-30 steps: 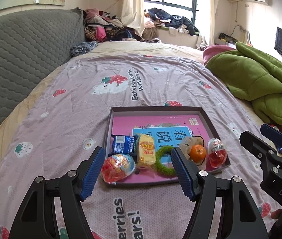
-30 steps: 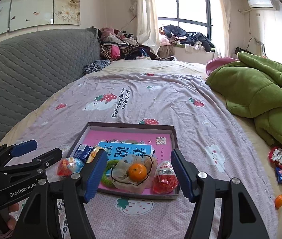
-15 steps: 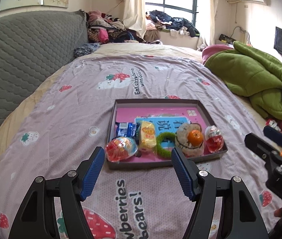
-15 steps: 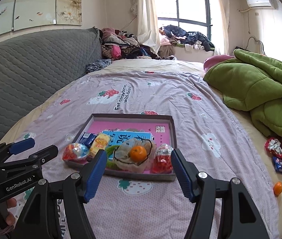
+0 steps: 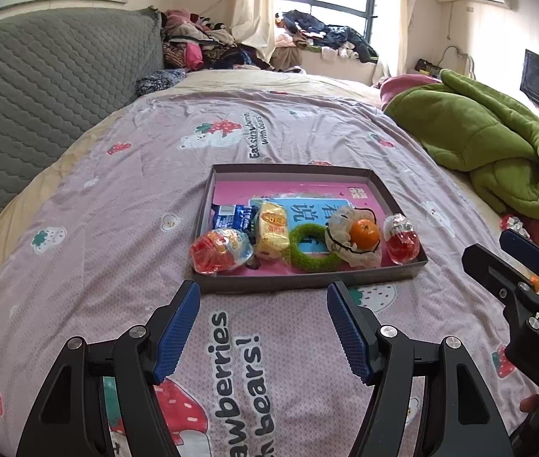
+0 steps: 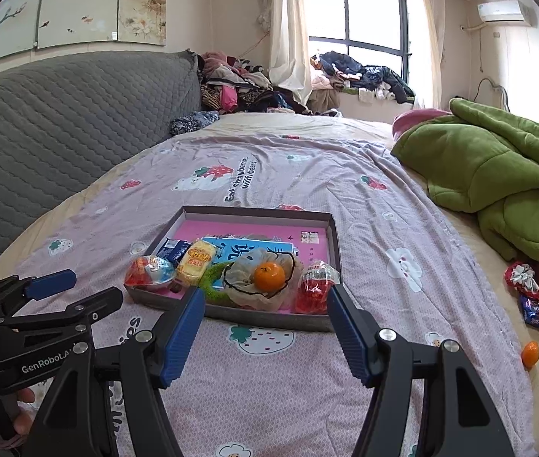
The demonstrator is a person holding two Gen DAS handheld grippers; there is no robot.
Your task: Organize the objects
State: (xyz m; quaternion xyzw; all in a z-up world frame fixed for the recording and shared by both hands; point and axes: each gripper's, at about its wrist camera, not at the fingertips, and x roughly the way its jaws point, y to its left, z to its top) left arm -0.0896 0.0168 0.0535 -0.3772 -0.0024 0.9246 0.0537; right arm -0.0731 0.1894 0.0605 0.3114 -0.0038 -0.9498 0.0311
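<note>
Both grippers, left [image 5: 263,327] and right [image 6: 265,333], gape empty short of your tray [image 5: 307,282], since 3 snacks [image 6: 532,299] lie outside it.

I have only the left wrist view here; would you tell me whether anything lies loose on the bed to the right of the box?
Observer: Yes, a loose tangerine lies on the sheet well to the right of the box, near the bed's edge. In your view the right gripper mostly covers it.
Operator: Thank you. Is there anything else near it?
Observer: A blue snack wrapper lies just beyond that tangerine.
Operator: And is the right gripper free to fetch them?
Observer: Its jaws stand open with nothing between the pads.
</note>
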